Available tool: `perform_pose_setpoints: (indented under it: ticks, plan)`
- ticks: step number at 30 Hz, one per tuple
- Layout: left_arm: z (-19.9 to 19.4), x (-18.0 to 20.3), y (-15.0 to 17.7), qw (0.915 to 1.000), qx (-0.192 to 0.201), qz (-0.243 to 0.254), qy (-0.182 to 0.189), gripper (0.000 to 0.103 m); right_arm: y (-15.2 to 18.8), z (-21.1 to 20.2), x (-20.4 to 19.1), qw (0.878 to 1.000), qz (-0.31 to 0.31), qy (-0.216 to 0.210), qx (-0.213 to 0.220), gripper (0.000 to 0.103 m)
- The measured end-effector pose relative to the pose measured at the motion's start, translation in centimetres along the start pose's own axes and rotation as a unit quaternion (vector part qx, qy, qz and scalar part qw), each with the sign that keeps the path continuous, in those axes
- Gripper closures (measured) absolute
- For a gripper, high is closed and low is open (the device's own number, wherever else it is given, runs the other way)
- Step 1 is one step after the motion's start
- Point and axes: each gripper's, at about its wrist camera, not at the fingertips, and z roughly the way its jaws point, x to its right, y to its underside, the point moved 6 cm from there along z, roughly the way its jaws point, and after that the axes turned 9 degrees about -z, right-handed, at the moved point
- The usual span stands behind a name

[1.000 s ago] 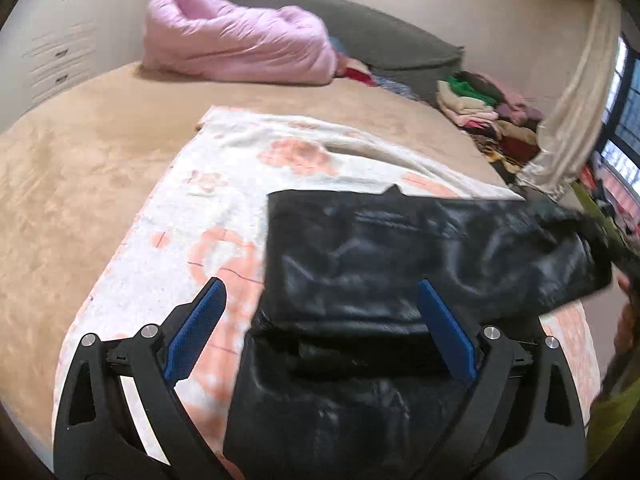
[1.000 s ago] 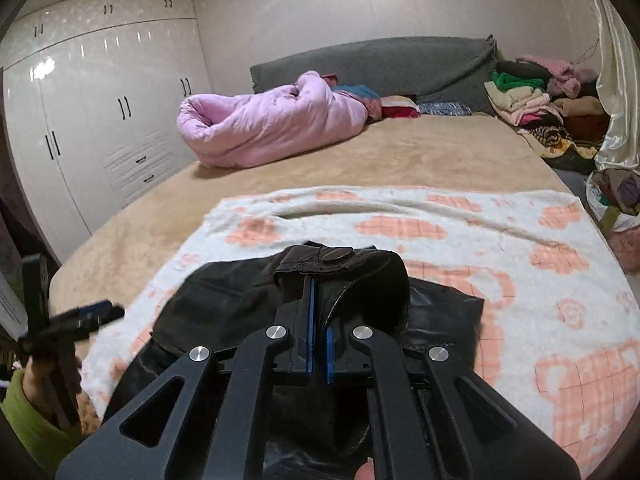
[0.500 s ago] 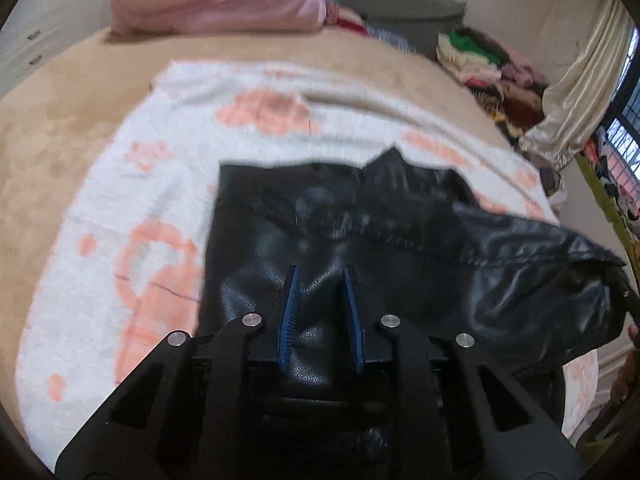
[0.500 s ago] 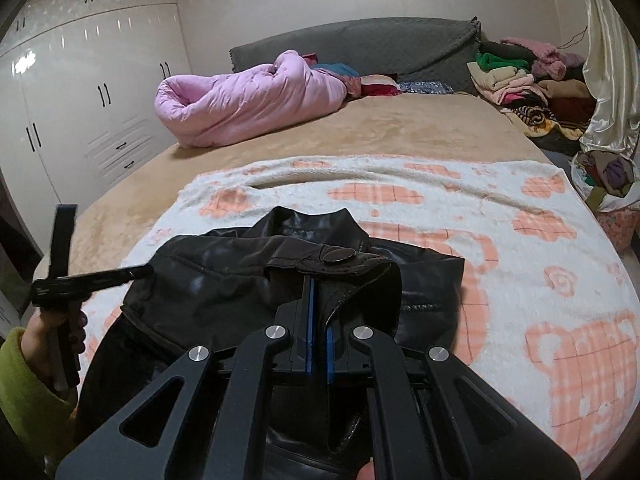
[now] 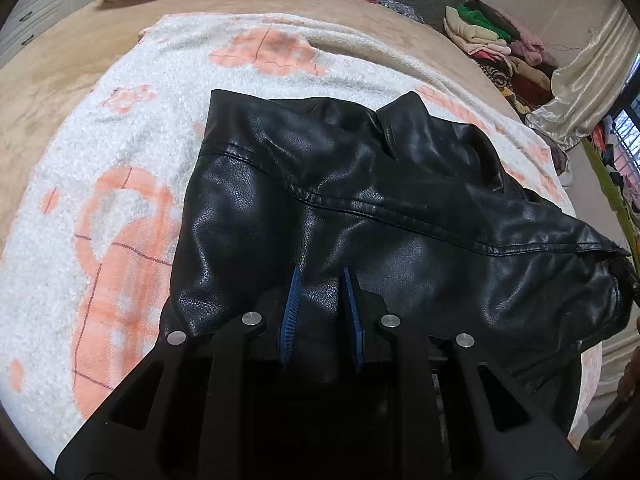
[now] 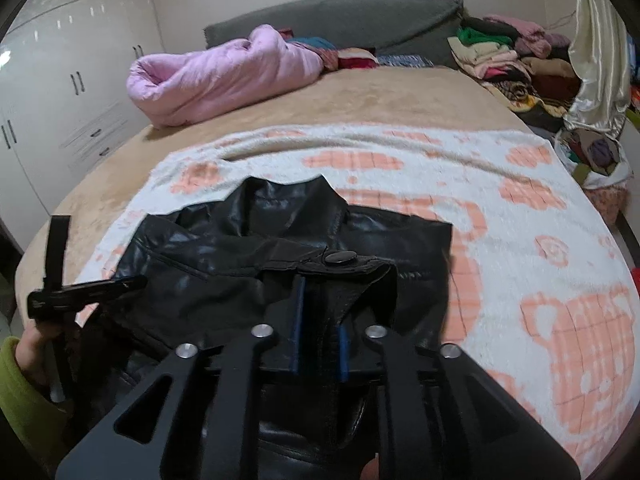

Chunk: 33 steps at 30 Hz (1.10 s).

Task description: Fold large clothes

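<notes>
A black leather jacket [image 5: 360, 184] lies folded on a white blanket with orange prints [image 5: 100, 200] on the bed. My left gripper [image 5: 320, 276] presses down on the jacket's near part, its blue pads shut on a pinched ridge of leather. In the right wrist view the jacket [image 6: 224, 248] spreads to the left, its collar pointing away. A sleeve cuff with a snap button [image 6: 340, 258] drapes over my right gripper [image 6: 320, 300]. Its jaws are opening, and the cuff's strip still hangs between the pads. A hand in a green sleeve [image 6: 28, 348] holds the left tool at the jacket's left edge.
A rolled pink duvet [image 6: 224, 76] lies at the head of the bed by a grey headboard [image 6: 340, 20]. Piled clothes [image 6: 512, 64] and a pale curtain [image 6: 592, 40] stand at the right. White wardrobes [image 6: 60, 80] line the left wall. The blanket [image 6: 520, 240] reaches to the right.
My left gripper came down onto the jacket and went from wide open to shut on a fold. My right gripper sank with the cuff and its pads parted a little.
</notes>
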Motion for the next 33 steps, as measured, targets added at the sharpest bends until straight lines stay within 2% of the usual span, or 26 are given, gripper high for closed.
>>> perform_pose_setpoints:
  ticks: [3,5,9,13,17,19,27,33]
  plan:
    - [0.1,0.0,-0.1,1.0000,0.000,-0.001,0.001,0.089,0.5,-0.5,0.8,1.000,0.016,0.012,-0.004,0.067]
    - [0.2,0.0,-0.2,1.0000,0.001,-0.001,0.001,0.089,0.5,-1.1,1.5,0.999,0.031,0.025,0.005,0.063]
    - [0.1,-0.1,-0.1,1.0000,0.002,-0.002,0.007,0.089,-0.3,-2.6,2.3,0.997,0.051,0.052,0.038,0.063]
    - [0.0,-0.3,-0.1,0.9999,0.003,-0.003,0.010,0.089,-1.1,-1.5,0.7,0.998,0.039,0.036,0.037,0.065]
    - [-0.1,-0.3,0.0,1.0000,0.005,0.006,0.003,0.089,-1.5,2.0,-2.6,1.000,-0.002,0.020,0.008,0.066]
    - [0.0,-0.2,0.0,1.0000,0.005,0.008,0.002,0.089,-1.1,4.5,-3.6,1.000,-0.012,0.020,-0.021,0.066]
    - [-0.1,-0.3,0.1,0.9999,0.009,0.007,0.010,0.089,2.6,11.2,-3.6,0.992,0.012,0.031,-0.121,0.068]
    - [0.1,0.0,0.2,0.9998,0.013,0.017,0.006,0.089,3.7,12.7,-3.4,0.993,0.018,0.033,-0.115,0.068]
